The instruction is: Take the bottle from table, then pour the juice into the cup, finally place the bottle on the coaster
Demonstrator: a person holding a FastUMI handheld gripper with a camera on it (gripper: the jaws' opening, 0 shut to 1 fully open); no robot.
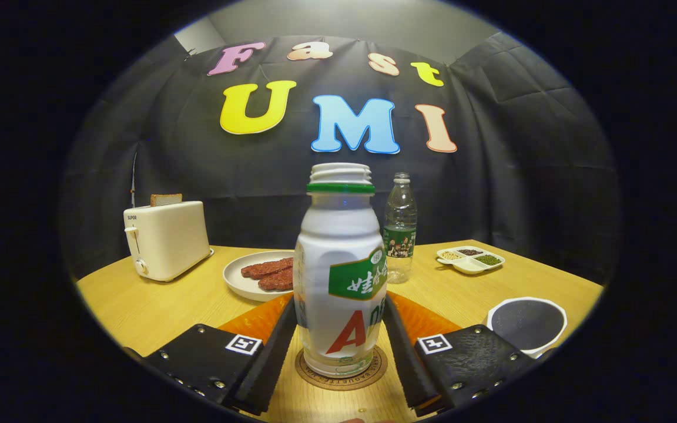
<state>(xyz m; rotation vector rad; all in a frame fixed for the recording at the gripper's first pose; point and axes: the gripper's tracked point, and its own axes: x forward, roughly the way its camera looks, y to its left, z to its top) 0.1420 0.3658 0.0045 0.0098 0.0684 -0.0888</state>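
**Bottle on coaster, fingers flanking**

The wooden table (156, 305) holds a toaster (166, 241) at 10 o'clock and the cup (528, 324) at 3. The uncapped bottle (338, 276) stands upright on the coaster (341, 367). The gripper (338, 346) has its 2 fingers alongside it; I cannot tell whether they press.

I see a light wooden table (156, 305) carrying toaster (165, 241), plate (244, 282), water bottle (400, 229), divided snack tray (471, 259), cup (528, 324), orange mat (256, 320), and coaster (309, 373) under the white bottle (338, 276).
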